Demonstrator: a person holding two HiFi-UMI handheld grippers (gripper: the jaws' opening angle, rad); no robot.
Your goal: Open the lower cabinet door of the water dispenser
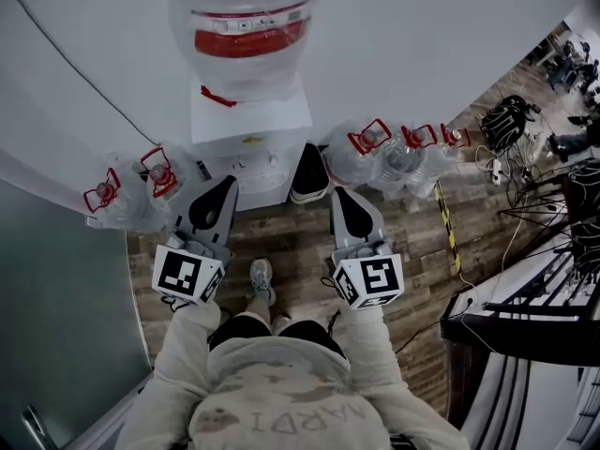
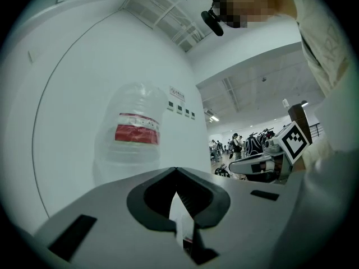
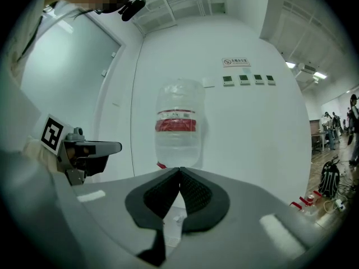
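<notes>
The white water dispenser stands against the wall straight ahead, with a clear bottle with a red label upside down on top. From the head view only its top and tap panel show; the lower cabinet door is hidden below them. My left gripper and right gripper are held side by side and level, in front of the dispenser and short of it. Both are shut with nothing between the jaws. The bottle shows above the left gripper's closed tips. It also fills the middle of the right gripper view, bottle over gripper.
Spare water bottles with red handles stand on the wood floor at the left and right of the dispenser. A dark bin sits beside its right side. Cables and black frames crowd the right. A glass panel is at the left.
</notes>
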